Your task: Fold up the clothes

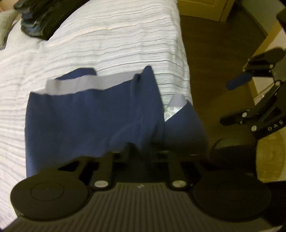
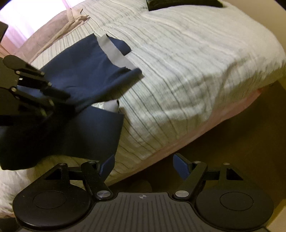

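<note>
The left gripper (image 1: 143, 148) is clenched on the near edge of the navy garment (image 1: 93, 114), its two fingers drawn close together with dark blue cloth bunched between them; the blur there hides the exact pinch point. From the right wrist view the same tool (image 2: 59, 100) comes in from the left, its black linkage ending in the folds of the fabric.

The right gripper (image 2: 143, 166) is released: its blue-padded fingers (image 2: 182, 166) stand wide apart with nothing between them, hanging off the bed's edge above the brown floor (image 2: 232, 135). In the left wrist view it (image 1: 237, 82) shows at the right, apart from the cloth, one blue pad pointing toward the bed.

The navy garment lies at the near corner of the bed (image 1: 116, 35), on a white ribbed bedspread with thin dark lines. A pale grey band (image 1: 89, 85) runs across its far edge like a waistband, and a second grey patch (image 1: 176, 101) with a printed label shows where the right part folds open. Part of the cloth drapes over the bed's side.

At the far end of the bedspread sits a dark stack of clothing (image 1: 44, 16), well apart from the navy piece. A beige cloth (image 2: 75, 21) lies along the far left edge of the bed. No container can be made out in either view.
</note>
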`<state>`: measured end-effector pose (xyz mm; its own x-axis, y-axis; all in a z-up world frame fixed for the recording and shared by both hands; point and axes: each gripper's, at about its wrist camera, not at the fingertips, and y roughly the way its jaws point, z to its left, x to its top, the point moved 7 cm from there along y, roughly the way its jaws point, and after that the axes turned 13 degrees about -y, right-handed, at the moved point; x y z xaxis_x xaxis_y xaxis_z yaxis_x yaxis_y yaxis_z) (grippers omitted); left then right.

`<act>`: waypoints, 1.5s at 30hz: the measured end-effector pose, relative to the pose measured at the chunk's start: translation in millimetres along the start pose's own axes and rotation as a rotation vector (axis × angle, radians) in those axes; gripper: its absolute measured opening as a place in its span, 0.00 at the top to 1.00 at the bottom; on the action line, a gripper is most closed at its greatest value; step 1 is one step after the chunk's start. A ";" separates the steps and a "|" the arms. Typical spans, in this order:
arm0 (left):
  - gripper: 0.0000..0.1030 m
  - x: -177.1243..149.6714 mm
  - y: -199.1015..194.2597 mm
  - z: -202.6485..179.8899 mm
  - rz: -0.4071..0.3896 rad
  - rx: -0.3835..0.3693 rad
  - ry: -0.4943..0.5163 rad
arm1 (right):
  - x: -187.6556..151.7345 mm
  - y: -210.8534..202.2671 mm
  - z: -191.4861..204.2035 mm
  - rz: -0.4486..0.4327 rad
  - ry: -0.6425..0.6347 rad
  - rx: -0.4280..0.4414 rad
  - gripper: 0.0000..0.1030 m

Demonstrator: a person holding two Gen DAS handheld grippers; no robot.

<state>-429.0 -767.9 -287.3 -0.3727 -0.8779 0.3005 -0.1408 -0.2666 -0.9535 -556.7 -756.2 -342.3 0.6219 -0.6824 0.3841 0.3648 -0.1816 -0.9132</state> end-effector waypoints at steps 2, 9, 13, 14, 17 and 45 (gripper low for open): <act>0.99 3.2 -28.0 20.6 -0.066 0.035 -0.045 | 1.5 0.0 2.8 -0.018 0.010 0.039 0.27; 0.99 -16.7 -152.7 172.4 -0.279 0.255 -0.370 | 31.4 3.3 37.6 -0.106 -0.013 0.132 0.27; 0.99 -74.4 -201.8 250.0 -0.321 0.382 -0.507 | 36.2 20.9 47.0 -0.101 0.022 0.081 0.27; 0.99 -93.4 -208.0 264.7 -0.315 0.402 -0.540 | 34.6 22.9 49.3 -0.095 0.046 0.074 0.27; 0.99 -148.4 -221.6 290.9 -0.291 0.439 -0.607 | 29.6 22.6 62.3 -0.073 0.095 0.063 0.28; 0.68 -320.2 -190.9 301.0 -0.190 0.308 -0.625 | 1.6 -74.4 274.7 0.065 -0.306 0.169 0.40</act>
<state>-6.7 -555.6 -208.8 0.2402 -0.8439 0.4798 0.1481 -0.4566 -0.8773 -392.5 -549.2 -236.4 0.8173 -0.4400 0.3719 0.4109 -0.0074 -0.9117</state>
